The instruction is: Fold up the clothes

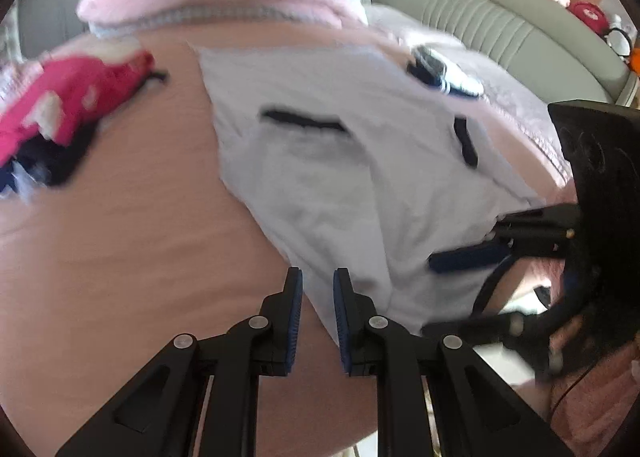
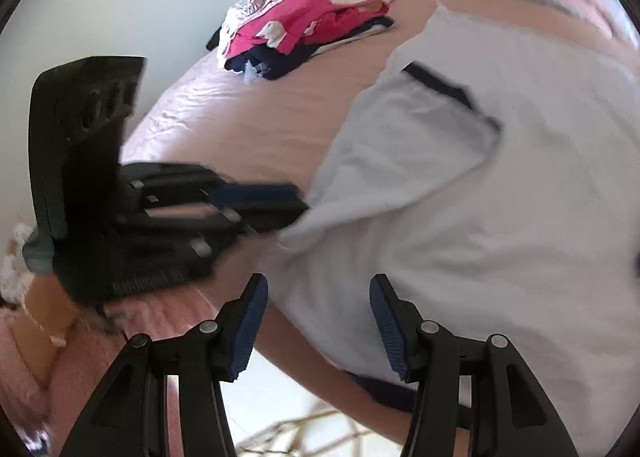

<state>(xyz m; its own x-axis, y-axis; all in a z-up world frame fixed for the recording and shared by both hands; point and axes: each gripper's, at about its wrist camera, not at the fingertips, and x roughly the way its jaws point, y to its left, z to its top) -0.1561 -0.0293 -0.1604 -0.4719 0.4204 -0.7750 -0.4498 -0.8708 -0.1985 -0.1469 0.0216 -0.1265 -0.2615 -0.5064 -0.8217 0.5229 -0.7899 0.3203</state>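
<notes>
White shirt (image 1: 320,177) spread flat on pink bed (image 1: 120,237), left gripper (image 1: 318,285) held narrow and empty at shirt's edge, right gripper (image 2: 318,297) held wide, empty, over shirt, pink clothes pile (image 2: 304,33) well apart from shirt.

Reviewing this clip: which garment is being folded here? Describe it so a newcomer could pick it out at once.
On the wide pink bedsheet, nearest the two grippers, lies a white short-sleeved shirt spread flat. Unlike the heaped pile of magenta and navy clothes farther up the bed, it lies alone, with dark navy trim on its sleeve cuffs.
</notes>
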